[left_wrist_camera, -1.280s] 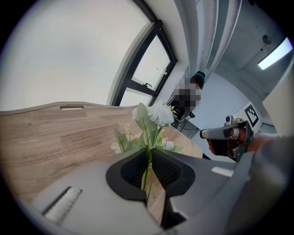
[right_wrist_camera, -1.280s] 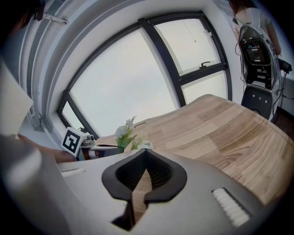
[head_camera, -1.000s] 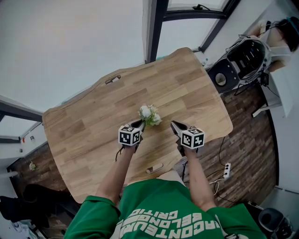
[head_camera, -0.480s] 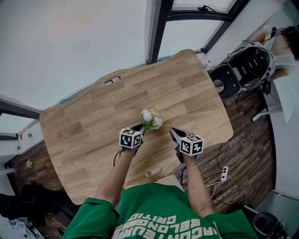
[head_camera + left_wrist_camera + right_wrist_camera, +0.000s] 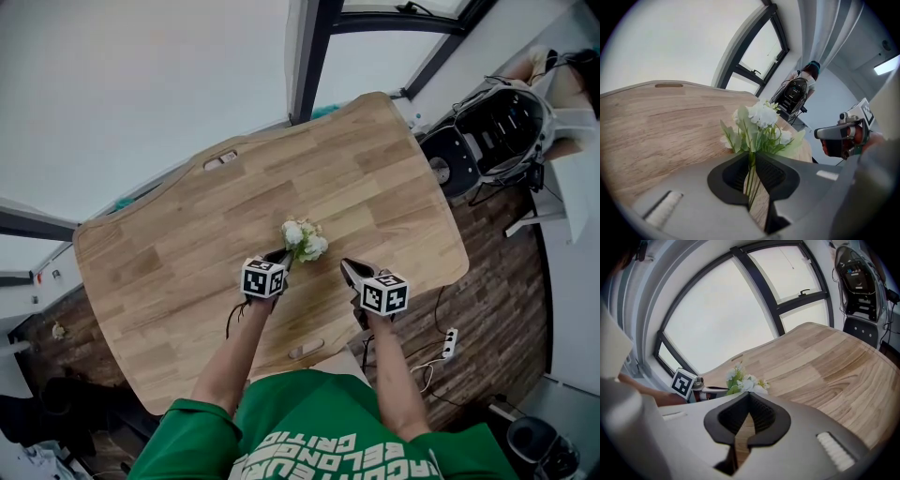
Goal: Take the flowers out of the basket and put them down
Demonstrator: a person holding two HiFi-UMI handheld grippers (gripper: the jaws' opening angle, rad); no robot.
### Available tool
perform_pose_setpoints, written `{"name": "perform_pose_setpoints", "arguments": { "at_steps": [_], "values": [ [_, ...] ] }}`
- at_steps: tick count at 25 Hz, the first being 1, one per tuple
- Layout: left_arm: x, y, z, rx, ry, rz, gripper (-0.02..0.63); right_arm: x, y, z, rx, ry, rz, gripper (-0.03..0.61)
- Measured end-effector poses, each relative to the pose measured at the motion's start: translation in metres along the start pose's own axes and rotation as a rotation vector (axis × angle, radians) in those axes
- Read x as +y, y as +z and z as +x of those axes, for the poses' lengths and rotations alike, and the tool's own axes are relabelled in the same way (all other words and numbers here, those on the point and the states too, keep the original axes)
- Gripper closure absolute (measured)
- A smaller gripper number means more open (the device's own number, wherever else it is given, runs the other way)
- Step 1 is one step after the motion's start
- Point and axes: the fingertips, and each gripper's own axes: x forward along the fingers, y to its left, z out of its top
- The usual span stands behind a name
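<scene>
A small bunch of white flowers (image 5: 302, 239) with green leaves is held by its stems over the middle of the wooden table (image 5: 187, 253). My left gripper (image 5: 281, 255) is shut on those stems. In the left gripper view the stems run up between the jaws (image 5: 752, 157) and the flowers (image 5: 761, 117) stand just beyond them. The jaws have just been opening a little, with the stems still between them. My right gripper (image 5: 349, 269) hovers to the right of the bunch, shut and empty (image 5: 749, 397). Its view shows the flowers (image 5: 745, 382) to its left. No basket is in view.
The table has a slot (image 5: 221, 159) near its far edge and a cutout (image 5: 307, 349) at its near edge. Black equipment on a stand (image 5: 497, 117) sits beyond the table's right corner. A power strip (image 5: 450, 339) lies on the dark floor. Window frames rise behind the table.
Both grippers have sunk slightly toward the tabletop, and the left one has carried the flowers down with it. The right gripper stays shut and empty.
</scene>
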Motion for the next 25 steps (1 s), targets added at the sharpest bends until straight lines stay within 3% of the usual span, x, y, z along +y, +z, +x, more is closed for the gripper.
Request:
{"name": "perform_pose_setpoints", "arguments": {
  "at_steps": [11,16,25],
  "values": [
    [0.009,-0.005,0.007,0.009,0.003,-0.036,0.535,0.0,-0.004,0.003,0.013,-0.01,-0.002,0.572],
    [0.013,-0.006,0.006,0.013,0.009,-0.043,0.495,0.002,-0.002,0.004,0.008,-0.014,-0.007,0.572],
    [0.016,-0.002,-0.01,-0.029,0.021,-0.058,0.465,0.011,0.002,0.0,-0.016,-0.019,-0.019,0.572]
  ]
}}
